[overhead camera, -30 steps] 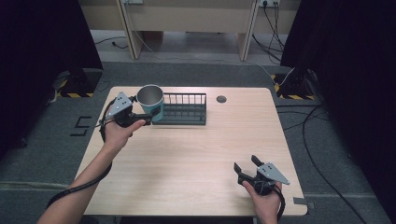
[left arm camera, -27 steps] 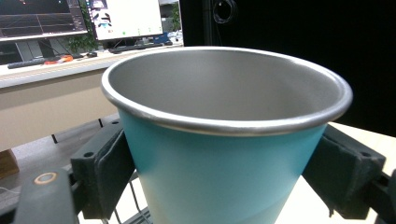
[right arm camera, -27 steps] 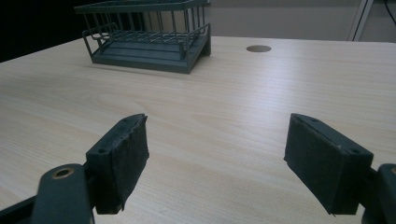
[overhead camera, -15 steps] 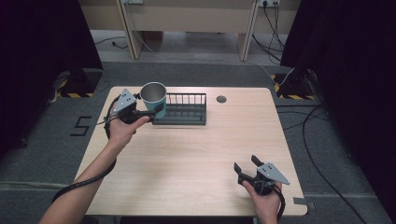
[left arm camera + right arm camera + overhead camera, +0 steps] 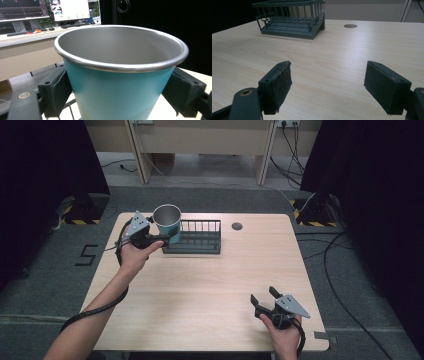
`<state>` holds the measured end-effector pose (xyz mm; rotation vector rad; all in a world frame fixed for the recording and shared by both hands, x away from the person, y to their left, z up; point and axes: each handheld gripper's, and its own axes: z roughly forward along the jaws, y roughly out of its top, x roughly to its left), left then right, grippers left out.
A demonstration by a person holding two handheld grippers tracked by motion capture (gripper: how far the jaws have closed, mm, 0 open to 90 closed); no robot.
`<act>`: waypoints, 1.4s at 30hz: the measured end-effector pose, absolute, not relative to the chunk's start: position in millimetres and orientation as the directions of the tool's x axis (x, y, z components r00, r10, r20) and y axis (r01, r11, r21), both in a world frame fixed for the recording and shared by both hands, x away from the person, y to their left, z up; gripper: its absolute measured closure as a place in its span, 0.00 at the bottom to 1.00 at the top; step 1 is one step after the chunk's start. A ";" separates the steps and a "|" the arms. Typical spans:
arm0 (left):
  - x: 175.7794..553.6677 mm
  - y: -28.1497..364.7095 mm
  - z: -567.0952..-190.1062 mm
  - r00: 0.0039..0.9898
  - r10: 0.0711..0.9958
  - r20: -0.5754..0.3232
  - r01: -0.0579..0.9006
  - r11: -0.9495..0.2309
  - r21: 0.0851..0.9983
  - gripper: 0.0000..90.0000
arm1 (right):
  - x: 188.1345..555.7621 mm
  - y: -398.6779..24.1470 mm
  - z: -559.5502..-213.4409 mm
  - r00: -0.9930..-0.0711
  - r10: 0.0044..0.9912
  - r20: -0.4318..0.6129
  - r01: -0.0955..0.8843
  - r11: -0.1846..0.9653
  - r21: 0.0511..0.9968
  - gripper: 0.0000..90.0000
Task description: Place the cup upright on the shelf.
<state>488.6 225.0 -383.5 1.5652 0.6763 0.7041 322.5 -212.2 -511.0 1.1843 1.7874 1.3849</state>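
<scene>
One blue metal cup (image 5: 167,222) sits squeezed in my left claw (image 5: 169,235), beside the dark wire rack (image 5: 195,236), not yet inside; my right claw (image 5: 263,300) gapes wide, holding nothing.

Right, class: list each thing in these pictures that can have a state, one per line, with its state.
Teal metal cup: upright, empty, clamped between the jaws at the rack's left end.
Dark wire dish rack: upright on the table, empty.
Left gripper: shut on the cup.
Right gripper: open, holding nothing, low over the table.
</scene>
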 end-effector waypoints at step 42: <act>525.3 199.5 -382.8 0.618 0.785 0.042 0.062 -0.102 0.993 0.17 | 322.4 -212.8 -511.5 -0.439 0.895 0.074 0.297 0.067 0.953 0.25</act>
